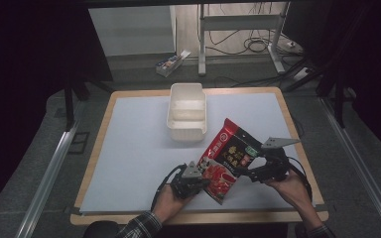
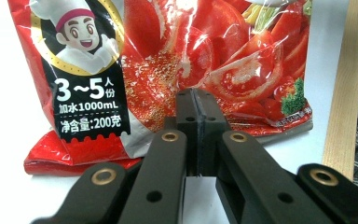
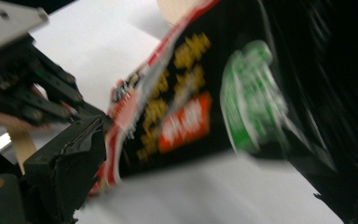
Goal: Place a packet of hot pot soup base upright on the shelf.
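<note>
**A:** Where was the soup-base packet (image 1: 226,158) at that moment?

**B:** Near the front edge of the table (image 1: 96,148), right of centre, lying on the pale sheet (image 1: 134,148) between the two hands. It was red and black, lying slantwise, its black top end pointing toward the far right and its red bottom end toward the near left. From the left gripper view, the printed tomatoes and a small cartoon chef on the packet (image 2: 168,60) were plain to see.

**A:** And the left gripper (image 1: 191,179)?

**B:** Its jaws were pressed together, meeting right at the lower edge of the packet. In its own view, the left gripper (image 2: 196,109) had its tips squeezed flat against each other with the foil's edge at or between them, so it looked pinched on the packet's bottom seam.

**A:** The right gripper (image 1: 258,171)?

**B:** Spread wide. In its own blurred view, the right gripper (image 3: 214,186) had one jaw at the near left and the other at the far right of the frame, with the packet (image 3: 191,107) lying between them, untouched by the pads as far as could be told.

**A:** Anything else on the table?

**B:** A white tub (image 1: 187,111) stood farther back, near the middle, well apart from the packet.
</note>
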The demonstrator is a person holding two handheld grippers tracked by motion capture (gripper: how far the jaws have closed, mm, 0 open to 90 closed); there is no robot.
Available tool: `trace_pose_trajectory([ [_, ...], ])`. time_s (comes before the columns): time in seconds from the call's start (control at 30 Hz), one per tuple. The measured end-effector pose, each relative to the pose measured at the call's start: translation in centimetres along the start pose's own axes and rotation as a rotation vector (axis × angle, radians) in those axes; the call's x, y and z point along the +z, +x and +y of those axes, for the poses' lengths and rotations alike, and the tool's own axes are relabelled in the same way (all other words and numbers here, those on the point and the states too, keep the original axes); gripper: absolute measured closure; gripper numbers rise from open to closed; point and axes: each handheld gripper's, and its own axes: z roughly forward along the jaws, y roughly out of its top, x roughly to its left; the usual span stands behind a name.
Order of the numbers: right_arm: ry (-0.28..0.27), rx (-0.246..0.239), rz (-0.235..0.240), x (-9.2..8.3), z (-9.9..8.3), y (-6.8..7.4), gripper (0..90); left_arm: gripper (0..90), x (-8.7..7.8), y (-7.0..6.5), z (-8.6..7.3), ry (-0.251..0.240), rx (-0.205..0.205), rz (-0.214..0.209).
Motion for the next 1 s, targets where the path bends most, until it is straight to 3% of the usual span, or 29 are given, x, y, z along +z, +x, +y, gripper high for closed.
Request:
trace_pose_trajectory([
  [0.27,0.038,0.006,0.006,1.8,1.9,0.4,10.2,90.0,0.0,0.0,0.0,0.006,0.007,-0.001],
  [0.3,0.040,0.020,-0.009,1.8,2.1,0.5,23.6,90.0,0.0,0.0,0.0,0.007,0.010,-0.002],
  [0.37,0.030,0.020,-0.018,1.7,2.3,0.6,36.3,90.0,0.0,0.0,0.0,0.009,0.022,-0.003],
  [0.47,0.015,-0.004,-0.038,1.6,2.3,0.7,46.2,90.0,0.0,0.1,0.1,0.019,0.038,-0.002],
  [0.63,-0.018,0.067,0.002,1.3,2.4,0.2,58.3,89.2,-0.2,0.1,0.0,0.015,0.053,-0.002],
  [0.77,-0.040,0.116,0.049,1.1,2.4,-0.5,63.8,77.9,-0.5,0.0,-0.1,0.011,0.050,-0.014],
  [0.87,-0.046,0.103,0.053,0.9,2.5,-0.6,67.6,72.8,-0.8,-0.2,-0.2,0.010,0.054,-0.022],
  [1.0,-0.061,0.106,0.073,0.4,3.0,-0.3,70.8,59.2,-1.4,-1.0,0.0,-0.017,0.069,-0.035],
])
